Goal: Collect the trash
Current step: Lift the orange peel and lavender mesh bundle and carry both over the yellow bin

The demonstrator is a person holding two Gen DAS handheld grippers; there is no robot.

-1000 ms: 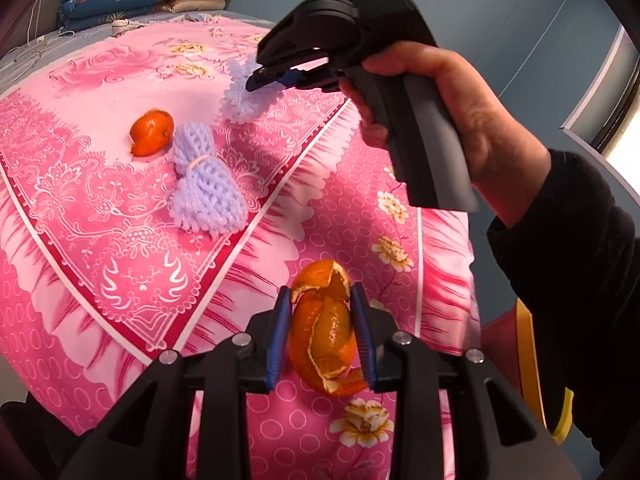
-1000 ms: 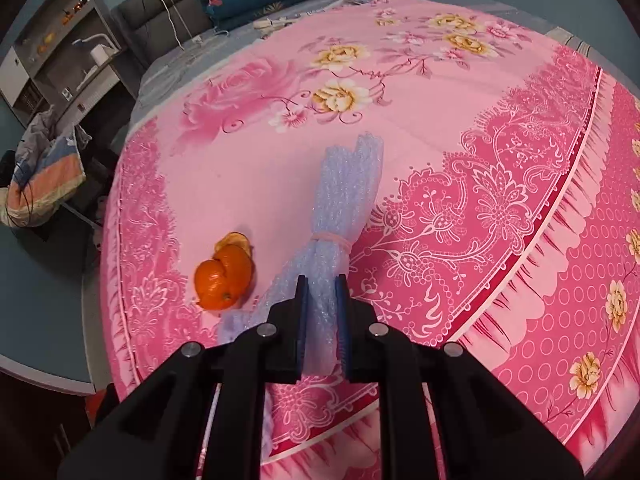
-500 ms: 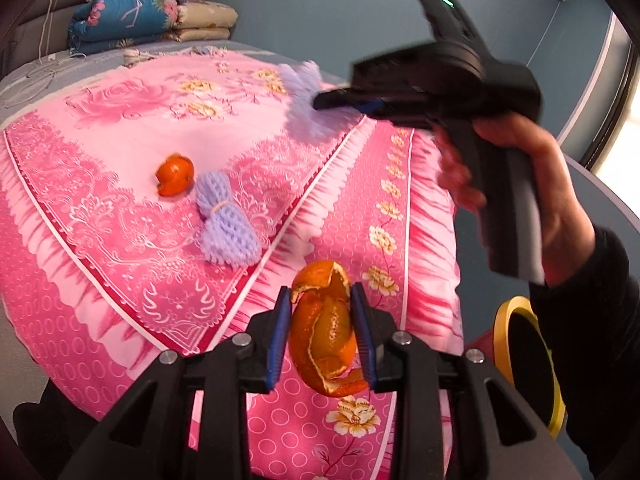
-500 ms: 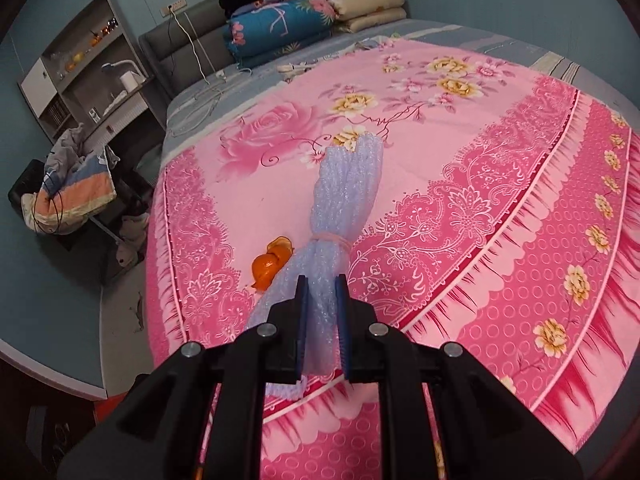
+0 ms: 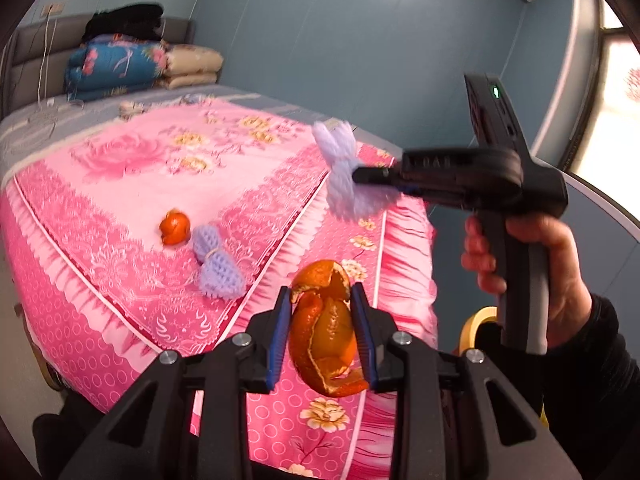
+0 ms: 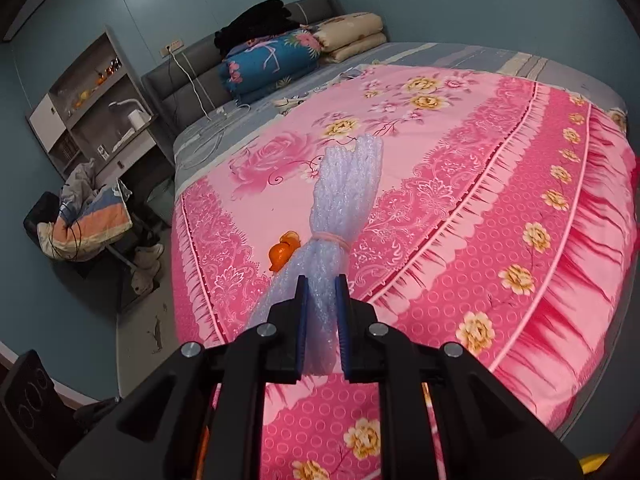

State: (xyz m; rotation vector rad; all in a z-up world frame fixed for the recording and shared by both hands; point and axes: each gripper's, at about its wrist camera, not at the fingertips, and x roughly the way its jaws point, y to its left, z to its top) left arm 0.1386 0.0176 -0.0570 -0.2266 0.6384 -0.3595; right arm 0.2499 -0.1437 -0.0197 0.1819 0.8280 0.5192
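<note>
A: While lifted clear of the pink bedspread [image 5: 120, 184], left gripper [image 5: 322, 332] at lower centre of the left wrist view, tilted downward, clamped on a curled orange peel [image 5: 324, 336] between the blue pads

B: And the right gripper [image 6: 322, 320]?

A: Pressed nearly together on the lower end of a lilac foam net [image 6: 344, 208], bundle standing up the middle of the right wrist view. Seen from the left wrist too, right of centre, held level by a hand [image 5: 536, 264] wrapped round the grey handle, dark sleeve [image 5: 592, 360] at the right edge

B: Left on the bed?

A: Second foam net [image 5: 216, 264] and another orange peel [image 5: 174, 227], just beside each other, left of centre

B: Against a second ago?

A: Both grips unchanged. Bed smaller and lower in both views, more blue wall [image 5: 320, 40] showing. Right gripper shifted from upper centre to right of centre in the left wrist view. Yellow-rimmed bin [image 5: 478, 320] more exposed at lower right
</note>
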